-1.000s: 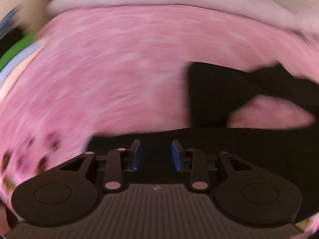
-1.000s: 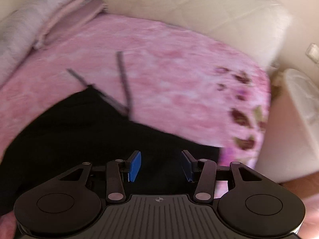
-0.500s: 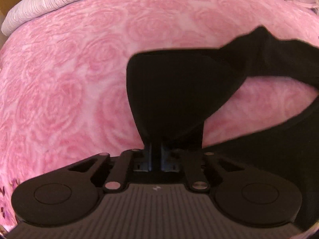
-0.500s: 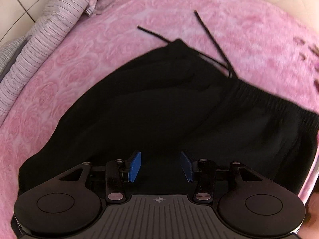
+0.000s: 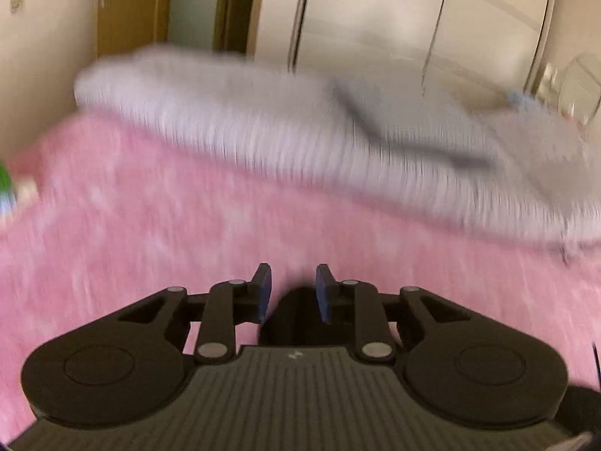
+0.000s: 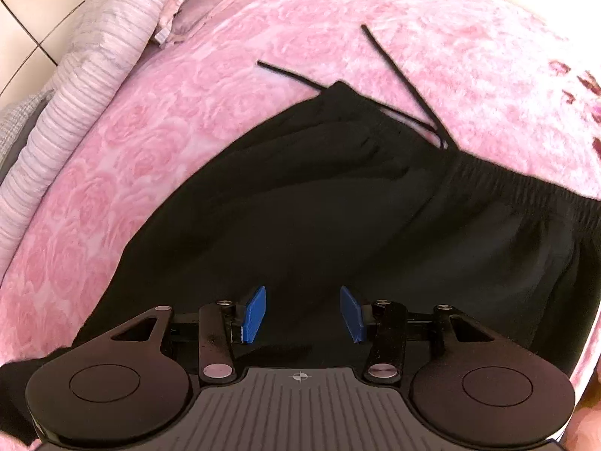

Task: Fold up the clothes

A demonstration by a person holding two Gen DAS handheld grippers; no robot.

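Overall, a bedroom, with a bed as the working surface.

Bed cover: pink blanket (image 6: 233, 120) with a raised rose pattern, filling most of both views; sharp in the right wrist view, smeared by motion blur in the left. Darker red flower prints at the right edge of the right wrist view.

Bedding: pale striped quilt (image 5: 263, 139), bunched along the far edge of the blanket, crossing the middle of the left wrist view; the same ribbed fabric runs down the left side of the right wrist view. Pink pillow (image 6: 210, 7) at upper left centre of that view, lying against the quilt.

Room: cream wardrobe doors (image 5: 413, 26) across the upper right of the left wrist view; a wooden door frame (image 5: 127, 7) at upper left, beside a plain wall.

Task item: black trousers (image 6: 338, 206), spread flat on the blanket in the centre of the right wrist view, elastic waistband toward the right, two black drawstrings (image 6: 405, 75) trailing onto the pink above.

Right gripper (image 6: 302, 314): blue fingers (image 6: 254, 314) held apart over the black cloth, gripping nothing.

Left gripper (image 5: 292, 292): fingers opening, partly parted; a dark patch sits low between them, too blurred to tell whether it is cloth. Pink blanket shows through the gap above it.
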